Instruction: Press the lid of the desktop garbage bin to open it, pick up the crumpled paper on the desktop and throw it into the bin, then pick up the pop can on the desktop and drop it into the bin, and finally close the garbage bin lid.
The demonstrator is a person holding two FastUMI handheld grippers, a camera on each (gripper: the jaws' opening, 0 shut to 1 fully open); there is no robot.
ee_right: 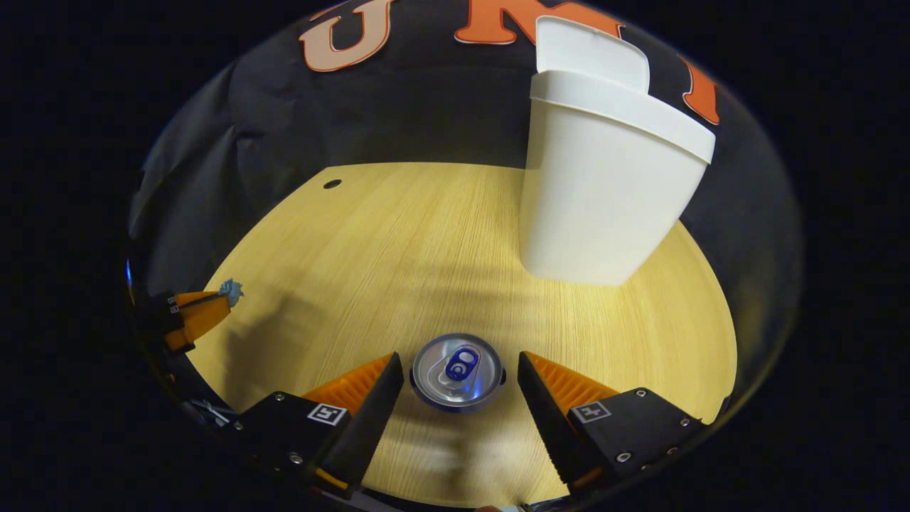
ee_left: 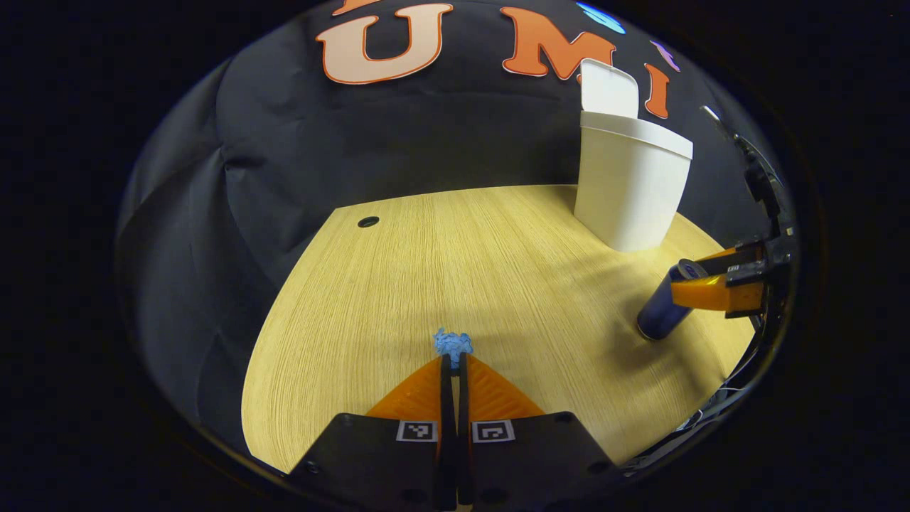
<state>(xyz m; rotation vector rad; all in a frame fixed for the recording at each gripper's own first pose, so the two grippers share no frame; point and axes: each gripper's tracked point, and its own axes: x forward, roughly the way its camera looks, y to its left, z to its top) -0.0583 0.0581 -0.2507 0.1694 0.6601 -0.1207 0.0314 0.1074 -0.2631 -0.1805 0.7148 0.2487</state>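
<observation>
Standing at my one o'clock on the wooden desk (ee_left: 398,284), the white bin (ee_left: 629,181) has its lid (ee_left: 608,89) flipped up; its inside is hidden from me. My left gripper (ee_left: 453,355) has its fingers pressed together, pinching the blue crumpled paper (ee_left: 453,343) at their tips, just above the desk. My right gripper (ee_right: 458,377) is spread wide around the upright pop can (ee_right: 457,372), fingers not touching it, the bin (ee_right: 604,192) beyond at one o'clock.
</observation>
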